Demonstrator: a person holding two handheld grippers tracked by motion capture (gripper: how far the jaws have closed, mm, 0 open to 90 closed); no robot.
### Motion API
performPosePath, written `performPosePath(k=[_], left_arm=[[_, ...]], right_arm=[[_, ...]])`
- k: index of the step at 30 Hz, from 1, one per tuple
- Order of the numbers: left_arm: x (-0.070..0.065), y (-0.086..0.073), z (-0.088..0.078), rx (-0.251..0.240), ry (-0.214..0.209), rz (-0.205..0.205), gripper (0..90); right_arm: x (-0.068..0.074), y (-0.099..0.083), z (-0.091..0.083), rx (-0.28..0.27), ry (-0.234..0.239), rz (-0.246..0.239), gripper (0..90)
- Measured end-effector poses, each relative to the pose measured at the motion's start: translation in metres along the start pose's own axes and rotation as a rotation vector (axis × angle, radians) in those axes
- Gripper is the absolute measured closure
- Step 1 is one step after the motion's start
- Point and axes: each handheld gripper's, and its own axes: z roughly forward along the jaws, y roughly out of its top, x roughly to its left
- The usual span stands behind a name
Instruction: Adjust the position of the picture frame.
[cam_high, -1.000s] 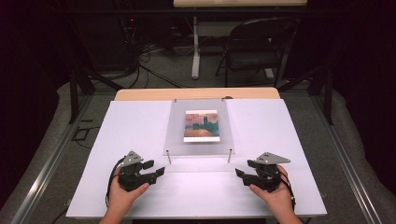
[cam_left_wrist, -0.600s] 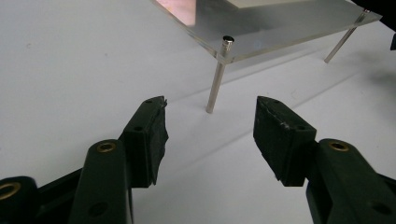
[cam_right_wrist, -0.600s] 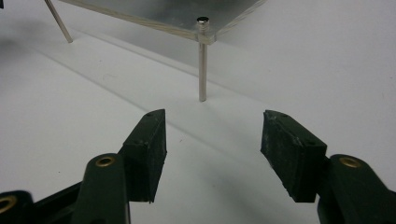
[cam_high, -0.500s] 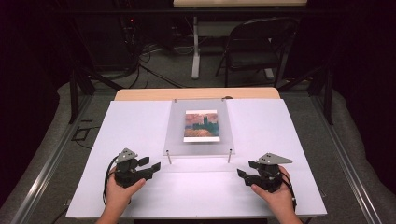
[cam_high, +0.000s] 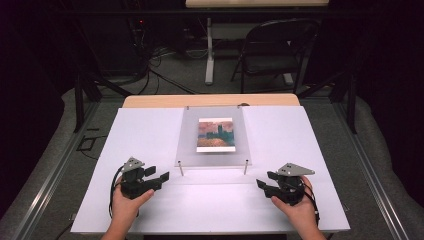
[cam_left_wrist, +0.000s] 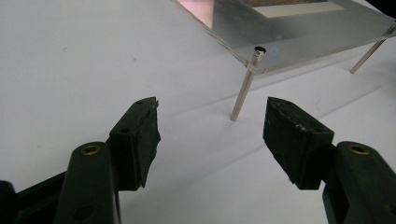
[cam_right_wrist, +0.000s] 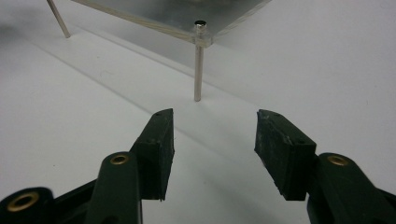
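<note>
Item: clear acrylic panel (cam_high: 212, 137) carrying a small painted print (cam_high: 215, 135), raised off the white tabletop (cam_high: 150, 130) on thin metal legs. Location: centre of the tabletop, toward the far edge, level on its legs, with nothing touching it.

Left tongs (cam_high: 159, 176): near left, pointing right toward the panel's near-left leg (cam_left_wrist: 243, 88). Compared with a second ago the hand sits a little nearer the person and lower left, and its jaws have just been opening; they now stand spread with only bare tabletop between them. In the left gripper view the leg stands ahead of the gap, apart from both pads.

Right tongs (cam_high: 264, 186): near right, pointing left toward the near-right leg (cam_right_wrist: 198, 65). The hand has kept its place, while its jaws have just been closing somewhat; they remain apart, with nothing between them, the leg standing just beyond the tips.

Reading: both tools are lined up on the two near legs but neither has taken hold. This looks like the approach stage; the panel is not yet gripped or lifted.
</note>
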Motion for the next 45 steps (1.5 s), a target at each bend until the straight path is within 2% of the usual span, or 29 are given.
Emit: performPosePath(k=[4, 6, 9, 14, 16, 19, 22, 25, 26, 27, 30, 37, 39, 41, 45], left_arm=[[0.002, 0.002, -0.001, -0.007, -0.002, -0.003, 35.8], [0.003, 0.003, -0.001, -0.014, 0.003, -0.002, 35.6], [0.007, 0.007, -0.001, -0.017, 0.004, -0.017, 35.2], [0.013, 0.016, -0.003, -0.030, -0.018, -0.053, 34.3], [0.015, 0.020, -0.006, -0.038, -0.010, -0.045, 33.7], [0.017, 0.025, -0.008, -0.037, -0.004, -0.042, 32.5], [0.022, 0.036, -0.009, -0.027, 0.014, -0.032, 30.8], [0.023, 0.044, -0.010, -0.023, 0.025, -0.017, 30.8], [0.024, 0.052, -0.010, -0.019, 0.027, -0.007, 30.9], [0.024, 0.052, -0.010, -0.019, 0.027, -0.007, 31.0], [0.023, 0.067, -0.007, -0.010, 0.023, 0.014, 31.2], [0.021, 0.088, 0.007, 0.019, -0.009, 0.014, 33.9], [0.020, 0.100, 0.014, 0.024, -0.034, -0.006, 34.5], [0.020, 0.104, 0.016, 0.029, -0.041, -0.011, 35.1], [0.018, 0.123, 0.032, 0.033, -0.046, -0.033, 35.3]], right_arm=[[-0.002, -0.001, 0.002, 0.001, 0.010, 0.012, 41.7], [-0.003, 0.000, 0.002, -0.003, -0.007, 0.024, 36.0], [-0.005, 0.004, 0.003, 0.008, -0.010, 0.028, 34.2], [-0.010, 0.010, 0.006, 0.020, 0.008, 0.048, 35.7], [-0.012, 0.013, 0.005, 0.012, 0.005, 0.025, 36.6], [-0.014, 0.019, 0.004, 0.008, -0.001, 0.017, 36.6], [-0.017, 0.028, 0.003, -0.003, -0.004, 0.000, 37.2], [-0.021, 0.036, 0.002, -0.008, -0.008, -0.003, 37.7], [-0.026, 0.044, 0.001, -0.005, -0.004, 0.004, 38.2], [-0.028, 0.049, 0.001, -0.006, 0.000, 0.019, 38.3], [-0.034, 0.060, 0.003, -0.007, 0.014, 0.030, 38.5], [-0.042, 0.078, 0.015, 0.028, 0.037, 0.054, 38.8], [-0.045, 0.087, 0.021, 0.045, 0.032, 0.030, 38.9], [-0.047, 0.094, 0.024, 0.051, 0.025, 0.029, 39.0], [-0.052, 0.108, 0.034, 0.044, 0.026, 0.045, 39.0]])
